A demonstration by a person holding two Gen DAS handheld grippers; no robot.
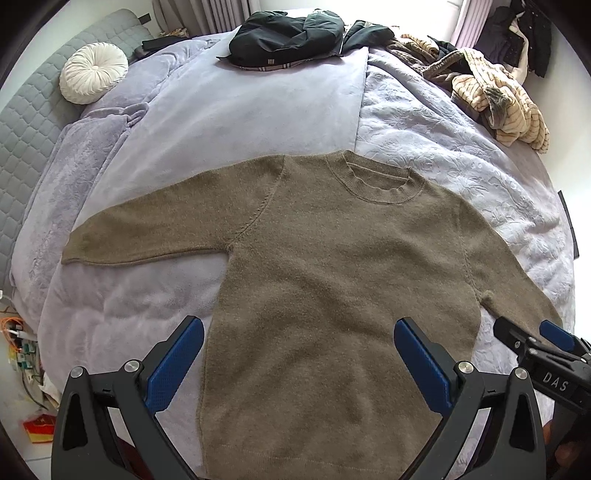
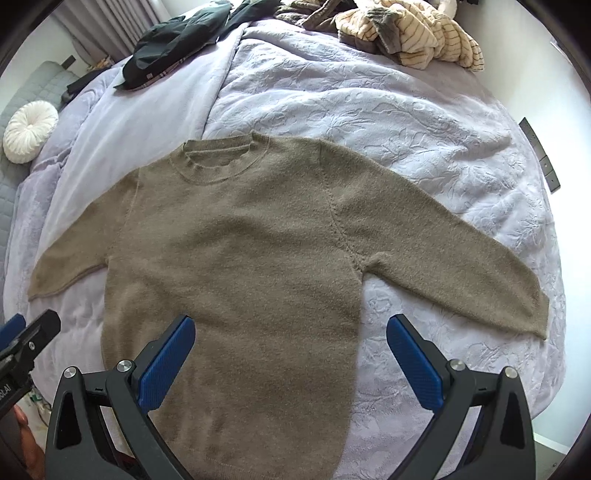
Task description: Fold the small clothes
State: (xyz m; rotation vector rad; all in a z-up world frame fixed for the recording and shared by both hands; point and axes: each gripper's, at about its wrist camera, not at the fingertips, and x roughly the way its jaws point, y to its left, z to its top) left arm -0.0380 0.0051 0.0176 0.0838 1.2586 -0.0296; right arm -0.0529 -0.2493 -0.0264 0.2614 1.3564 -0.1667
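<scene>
An olive-brown knit sweater (image 1: 332,266) (image 2: 240,251) lies flat and face up on the lilac bedspread, collar away from me, both sleeves spread out to the sides. My left gripper (image 1: 299,354) hovers open above the sweater's lower left part, nothing between its blue pads. My right gripper (image 2: 290,354) hovers open over the lower right part of the body, also empty. The right gripper's tip (image 1: 532,339) shows at the right edge of the left wrist view, and the left gripper's tip (image 2: 26,343) shows at the left edge of the right wrist view.
A black jacket (image 1: 291,33) lies at the far end of the bed (image 1: 221,110). A heap of striped cream and brown clothes (image 1: 495,92) sits at the far right. A round white cushion (image 1: 94,72) rests far left by a grey quilted headboard. Cables and clutter (image 1: 26,354) lie on the floor at left.
</scene>
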